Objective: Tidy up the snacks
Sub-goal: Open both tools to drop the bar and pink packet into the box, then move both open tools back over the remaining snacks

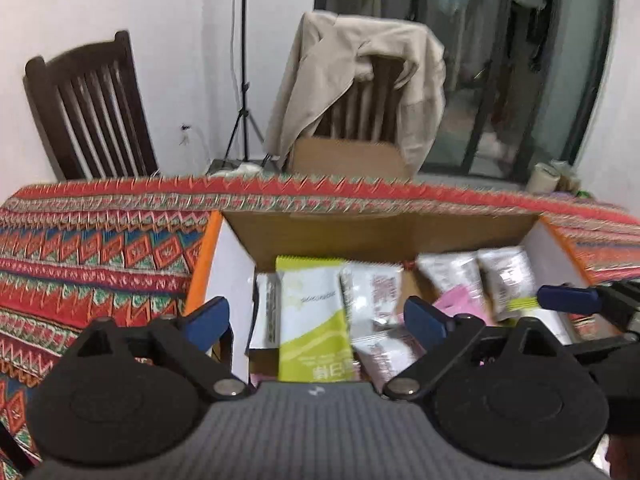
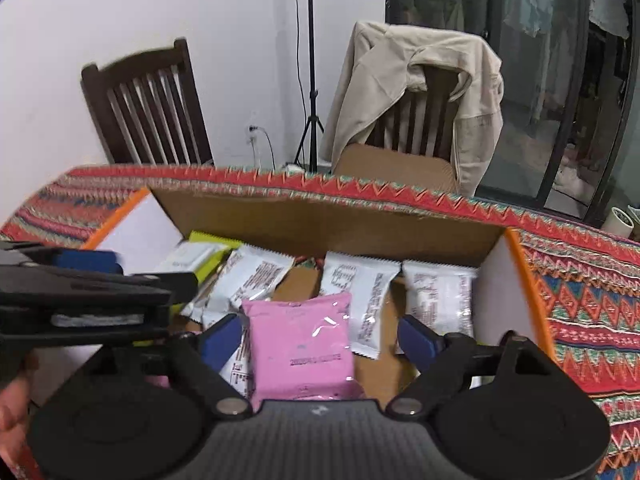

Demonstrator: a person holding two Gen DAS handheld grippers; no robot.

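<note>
Here, both tools wide and empty over cardboard box [image 2: 328, 216], green packet [image 1: 312, 320], pink packet [image 2: 300, 340], patterned tablecloth [image 1: 92, 248] around

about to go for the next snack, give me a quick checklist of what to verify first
1. Left gripper jaws open, nothing pressed: ok.
2. Right gripper jaws open around the pink plastic snack packet, pads not pressing it: ok.
3. Green and white snack packet lies inside the orange-edged cardboard box: ok.
4. Grippers clear of each other: cannot tell, they are close together over the box.
5. Any snacks left on the patterned red tablecloth: cannot tell, none in view.
</note>
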